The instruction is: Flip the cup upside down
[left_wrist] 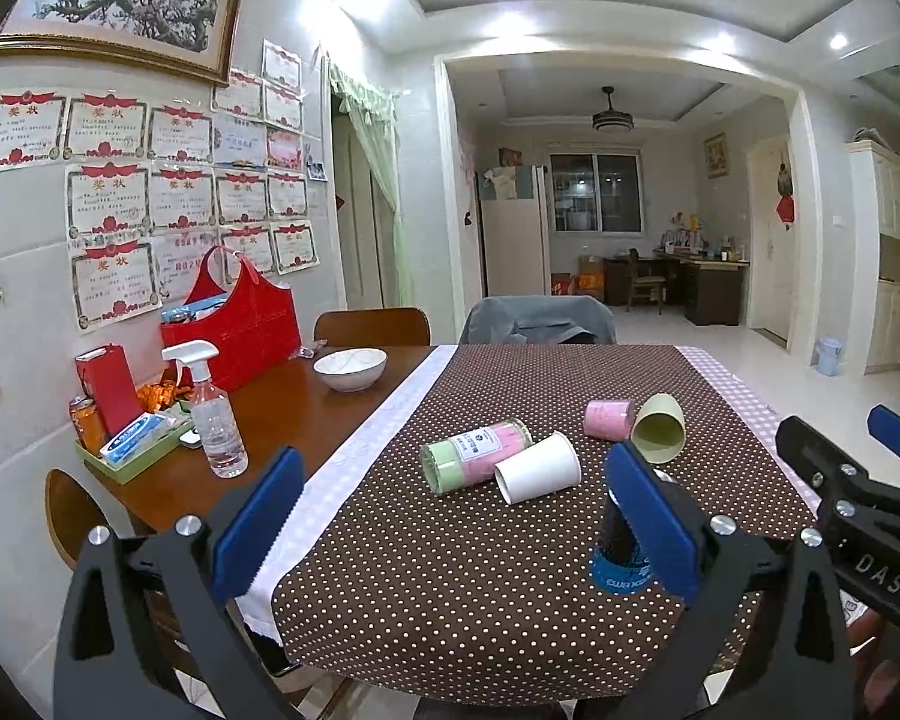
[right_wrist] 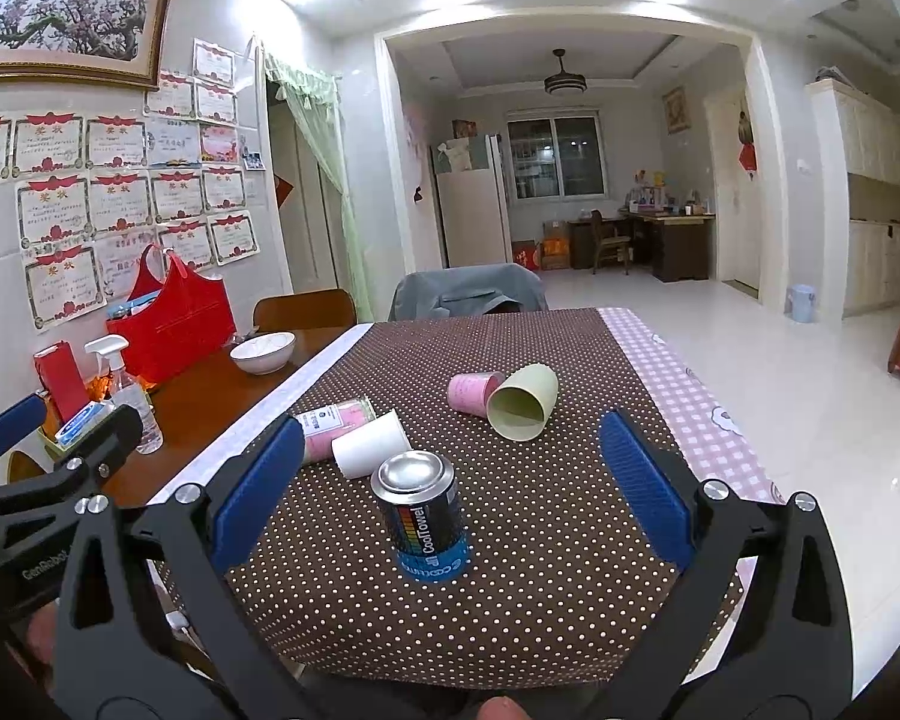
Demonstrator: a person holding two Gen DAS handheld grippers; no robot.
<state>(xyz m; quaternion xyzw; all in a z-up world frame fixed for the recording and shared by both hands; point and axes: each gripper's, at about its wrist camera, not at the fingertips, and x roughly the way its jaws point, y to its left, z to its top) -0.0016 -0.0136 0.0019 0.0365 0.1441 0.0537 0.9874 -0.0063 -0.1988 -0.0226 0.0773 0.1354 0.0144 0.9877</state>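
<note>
A wooden worktop [left_wrist: 282, 420] carries a brown dotted cloth [left_wrist: 450, 570] over a pale checked one [right_wrist: 678, 384], which shows as a strip along the left and right sides. On the brown cloth, near the front edge, a dark can [right_wrist: 423, 516] stands upright. Toward the middle lie a white paper cup [left_wrist: 537, 468] touching a clear tube [left_wrist: 474, 456] of pink and green, then a pink cup [left_wrist: 609, 419] touching a pale green cup [left_wrist: 660, 429], all on their sides. On bare wood at the left stand a white bowl [left_wrist: 350, 368], a spray bottle [left_wrist: 213, 414], a red bag [left_wrist: 240, 330] and a green tray [left_wrist: 132, 456].
</note>
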